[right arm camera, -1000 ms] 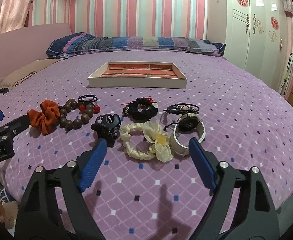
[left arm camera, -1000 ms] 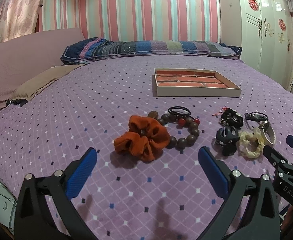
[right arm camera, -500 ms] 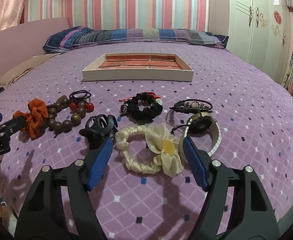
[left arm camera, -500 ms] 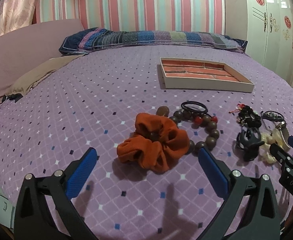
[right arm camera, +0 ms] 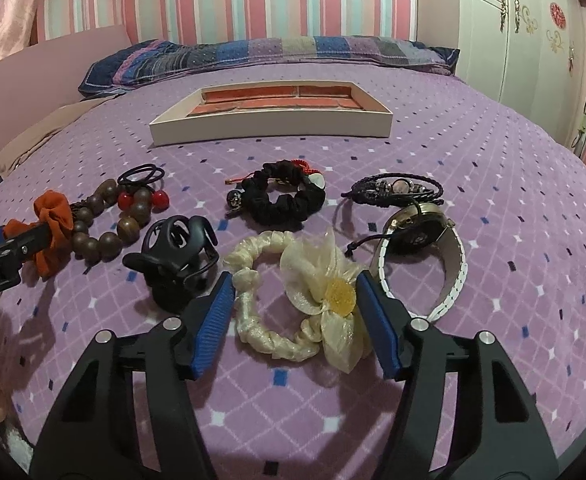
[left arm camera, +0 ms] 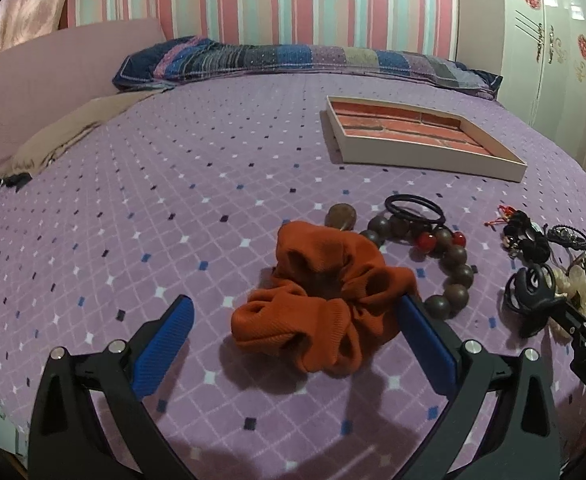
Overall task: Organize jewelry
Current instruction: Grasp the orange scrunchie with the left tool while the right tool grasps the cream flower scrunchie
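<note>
An orange scrunchie (left arm camera: 325, 300) lies on the purple bedspread between the open fingers of my left gripper (left arm camera: 293, 320). A brown bead bracelet (left arm camera: 449, 264) and a black hair tie (left arm camera: 415, 208) lie just beyond it. My right gripper (right arm camera: 293, 300) is open around a cream scrunchie with a bow (right arm camera: 297, 300). A black claw clip (right arm camera: 173, 256), a black scrunchie (right arm camera: 285, 200), a braided bracelet (right arm camera: 393, 190) and a watch (right arm camera: 421, 240) lie around it. The tray (right arm camera: 269, 128) with a brick-pattern floor sits further back.
A striped pillow (right arm camera: 253, 56) lies at the head of the bed. A white wardrobe (right arm camera: 533, 40) stands at the right. The bed's front edge is right below both grippers. A tan cloth (left arm camera: 61, 136) lies at the left.
Both grippers have moved forward and down. The orange scrunchie now sits between the left fingers, and the cream scrunchie between the right fingers, which have narrowed a little.
</note>
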Action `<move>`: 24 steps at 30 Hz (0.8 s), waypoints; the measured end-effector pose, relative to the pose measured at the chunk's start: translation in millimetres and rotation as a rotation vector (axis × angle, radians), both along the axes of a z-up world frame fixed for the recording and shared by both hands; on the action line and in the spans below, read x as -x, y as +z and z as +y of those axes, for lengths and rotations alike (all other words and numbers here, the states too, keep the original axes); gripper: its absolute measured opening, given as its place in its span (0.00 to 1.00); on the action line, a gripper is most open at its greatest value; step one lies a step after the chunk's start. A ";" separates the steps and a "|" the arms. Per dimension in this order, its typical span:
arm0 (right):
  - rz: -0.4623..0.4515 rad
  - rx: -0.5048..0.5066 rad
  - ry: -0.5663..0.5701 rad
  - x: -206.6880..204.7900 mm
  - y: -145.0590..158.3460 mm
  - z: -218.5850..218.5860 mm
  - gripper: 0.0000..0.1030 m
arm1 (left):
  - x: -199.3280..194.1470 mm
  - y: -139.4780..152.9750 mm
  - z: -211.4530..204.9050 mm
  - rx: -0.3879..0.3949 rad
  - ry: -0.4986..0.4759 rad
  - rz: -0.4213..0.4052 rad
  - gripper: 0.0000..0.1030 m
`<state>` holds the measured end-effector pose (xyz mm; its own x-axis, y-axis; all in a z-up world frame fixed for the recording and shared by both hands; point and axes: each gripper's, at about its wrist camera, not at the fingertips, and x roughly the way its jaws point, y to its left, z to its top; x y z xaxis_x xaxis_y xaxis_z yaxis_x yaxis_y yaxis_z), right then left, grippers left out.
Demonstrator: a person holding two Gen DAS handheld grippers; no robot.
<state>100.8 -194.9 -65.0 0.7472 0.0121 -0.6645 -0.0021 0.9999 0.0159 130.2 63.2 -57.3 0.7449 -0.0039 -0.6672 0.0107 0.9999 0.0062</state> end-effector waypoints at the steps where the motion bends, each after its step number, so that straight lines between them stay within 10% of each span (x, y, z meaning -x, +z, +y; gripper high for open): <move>1: 0.001 -0.002 0.001 -0.3 0.0 0.1 0.58 | -0.4 -0.4 0.6 0.001 0.001 -0.001 0.95; 13: 0.004 -0.006 0.008 -0.6 -4.4 -2.6 0.49 | -1.6 -6.8 -4.3 -0.005 -0.047 0.020 0.50; 24: -0.034 0.000 0.023 5.0 -7.2 -3.6 0.41 | 2.1 -10.5 -3.5 0.015 -0.040 0.014 0.36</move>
<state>95.8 -198.5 -72.2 0.7691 0.0291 -0.6385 -0.0255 0.9996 0.0149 128.1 59.7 -67.9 0.7346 -0.0435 -0.6771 0.0508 0.9987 -0.0090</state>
